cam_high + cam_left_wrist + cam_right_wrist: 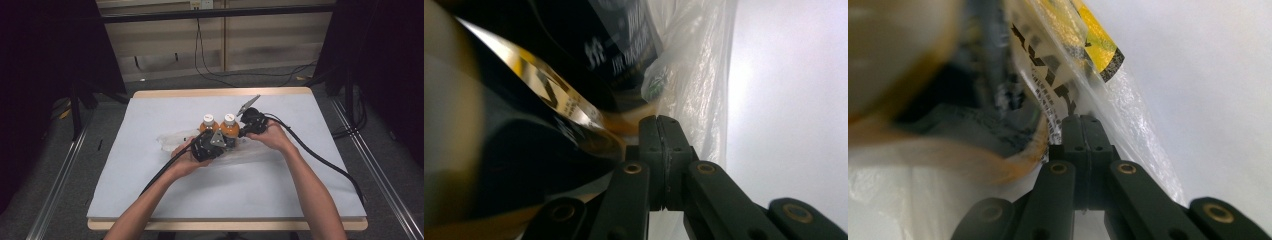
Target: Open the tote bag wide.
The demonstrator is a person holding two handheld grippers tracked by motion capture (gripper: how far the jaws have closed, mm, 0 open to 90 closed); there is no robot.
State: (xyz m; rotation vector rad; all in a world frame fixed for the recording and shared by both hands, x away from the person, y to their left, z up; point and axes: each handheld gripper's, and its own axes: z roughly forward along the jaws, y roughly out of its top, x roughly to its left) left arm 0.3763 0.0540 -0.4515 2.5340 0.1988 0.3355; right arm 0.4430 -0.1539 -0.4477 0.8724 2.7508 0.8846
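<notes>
- Two orange bottles stand mid-bench, inside a clear plastic bag.
- Left hand-held gripper has its jaws pressed together, seemingly pinching bag film beside a bottle.
- Right hand-held gripper is likewise clamped at the film.
- Pull the film evenly, without tipping the bottles.

Obstacles: two bottles stood mid-table inside a clear plastic bag; white table cover around lay open.

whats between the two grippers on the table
In the high view, two orange bottles with white caps, one beside the other, stand between the left gripper and right gripper, on a clear plastic bag.
</notes>
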